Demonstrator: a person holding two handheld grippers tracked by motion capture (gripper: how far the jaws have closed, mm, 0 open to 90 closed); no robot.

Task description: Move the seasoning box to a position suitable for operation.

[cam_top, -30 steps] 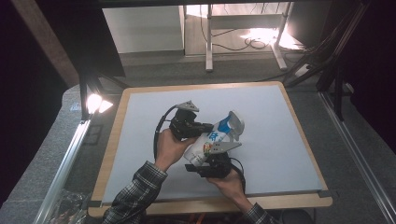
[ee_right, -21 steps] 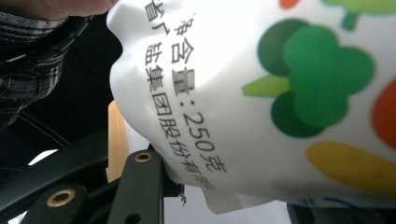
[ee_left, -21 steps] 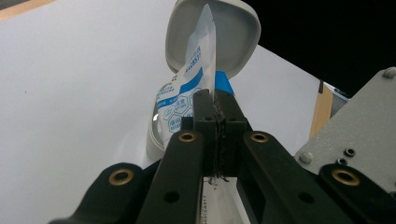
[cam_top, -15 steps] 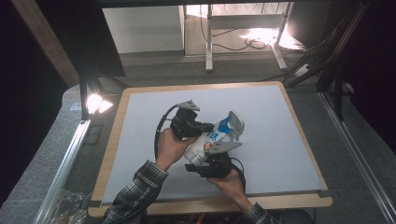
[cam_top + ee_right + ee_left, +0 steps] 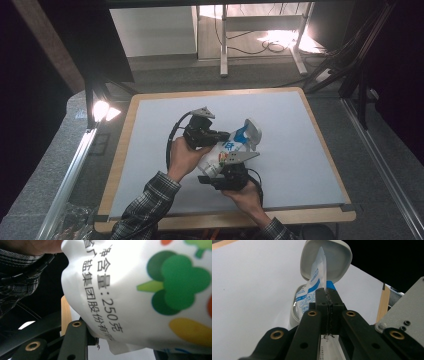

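Grey carpet floor (image 5: 165,75), metal-legged desk (image 5: 225,35), bright lamp (image 5: 101,109) beside table (image 5: 150,100).

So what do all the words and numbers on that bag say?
"净含量:250克" on the white bag, beside printed vegetables.
"盐集团股份有限…" on the line below; its end curls out of sight.
Blue hexagon labels and small digits on the bag's top, pinched by the left gripper: too small to read.

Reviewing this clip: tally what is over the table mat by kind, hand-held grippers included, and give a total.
Printed white bag: 1
White hinged-lid container: 1
Hand-held grippers: 2, the left gripper and the right gripper, both shut on the bag
Total: 4
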